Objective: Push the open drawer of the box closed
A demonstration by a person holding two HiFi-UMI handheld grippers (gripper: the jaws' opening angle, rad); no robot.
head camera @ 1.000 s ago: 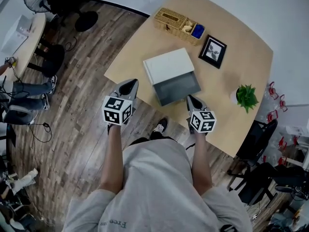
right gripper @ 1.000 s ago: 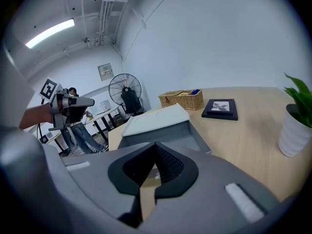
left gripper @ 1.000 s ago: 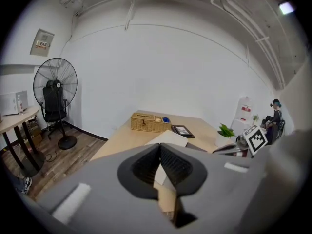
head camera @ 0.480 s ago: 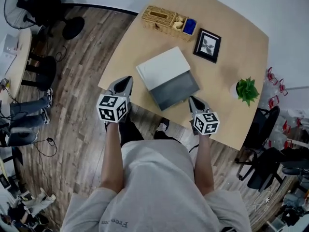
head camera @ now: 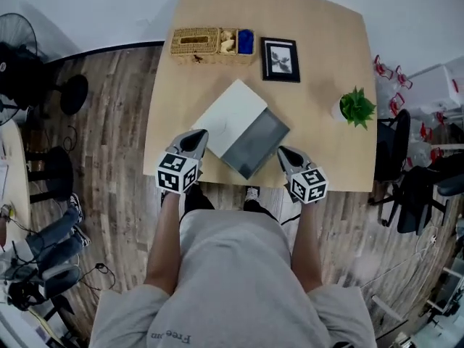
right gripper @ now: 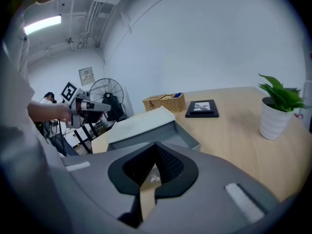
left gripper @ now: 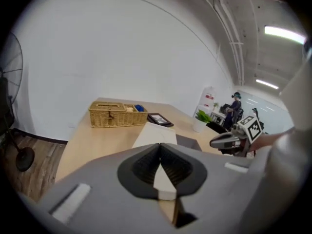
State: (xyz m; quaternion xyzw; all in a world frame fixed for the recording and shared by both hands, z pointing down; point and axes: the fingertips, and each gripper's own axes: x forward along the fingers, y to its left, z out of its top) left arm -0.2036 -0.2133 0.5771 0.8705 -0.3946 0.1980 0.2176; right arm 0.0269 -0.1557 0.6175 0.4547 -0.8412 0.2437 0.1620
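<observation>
A white box (head camera: 228, 117) sits on the wooden table (head camera: 319, 42) near its front edge, turned at an angle. Its grey drawer (head camera: 255, 141) is pulled open toward me. My left gripper (head camera: 194, 139) hovers at the box's left front corner, jaws shut and empty. To the right of the drawer's front, my right gripper (head camera: 286, 154) is also shut on nothing. In the left gripper view the box (left gripper: 155, 134) and drawer (left gripper: 188, 142) lie just past the gripper (left gripper: 160, 145). The right gripper view has the drawer (right gripper: 181, 138) right ahead of the gripper (right gripper: 156, 145).
A wicker basket (head camera: 209, 43) and a framed picture (head camera: 280, 59) stand at the table's back. A potted plant (head camera: 356, 106) is at the right edge. Black chairs (head camera: 402, 172) sit to the right, a fan (head camera: 18, 38) and seated people's legs (head camera: 51, 234) to the left.
The head view has swung, so the table now appears squarer and higher in frame. Both grippers stay flanking the drawer's front, a little closer to the box.
</observation>
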